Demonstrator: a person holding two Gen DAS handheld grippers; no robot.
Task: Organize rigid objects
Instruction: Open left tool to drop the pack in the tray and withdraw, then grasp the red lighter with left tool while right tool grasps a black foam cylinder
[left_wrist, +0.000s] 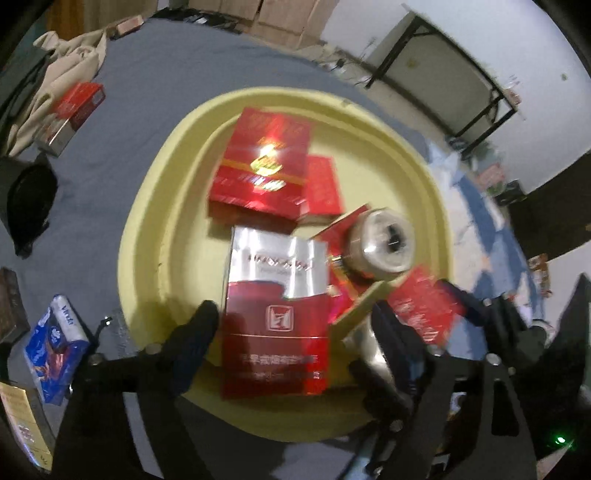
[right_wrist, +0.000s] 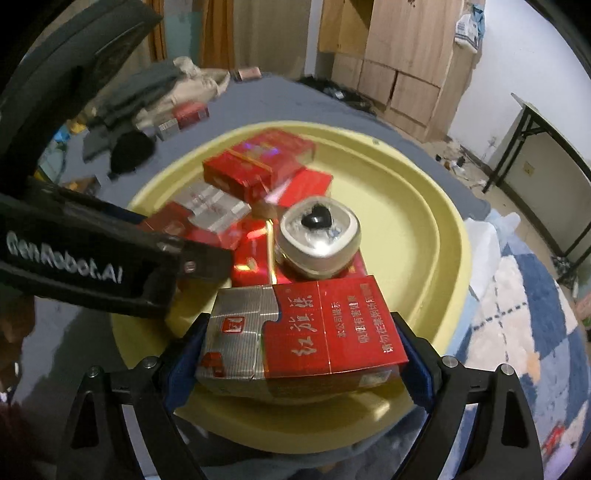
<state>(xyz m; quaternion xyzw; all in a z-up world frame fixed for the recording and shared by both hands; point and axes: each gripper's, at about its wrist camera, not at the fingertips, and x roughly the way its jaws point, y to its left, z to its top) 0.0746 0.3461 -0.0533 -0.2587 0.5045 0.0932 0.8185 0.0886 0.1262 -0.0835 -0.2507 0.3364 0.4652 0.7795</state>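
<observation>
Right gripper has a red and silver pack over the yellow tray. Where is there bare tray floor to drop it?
The round yellow tray has bare floor along its right side, between the silver heart-topped tin and the rim, and at the far right behind the stacked red boxes. The centre and left are crowded, with the left gripper there.

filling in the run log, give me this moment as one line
left gripper: open, red-and-silver pack between fingers | right gripper: shut on red-and-silver box | both over yellow tray | silver tin in tray
</observation>
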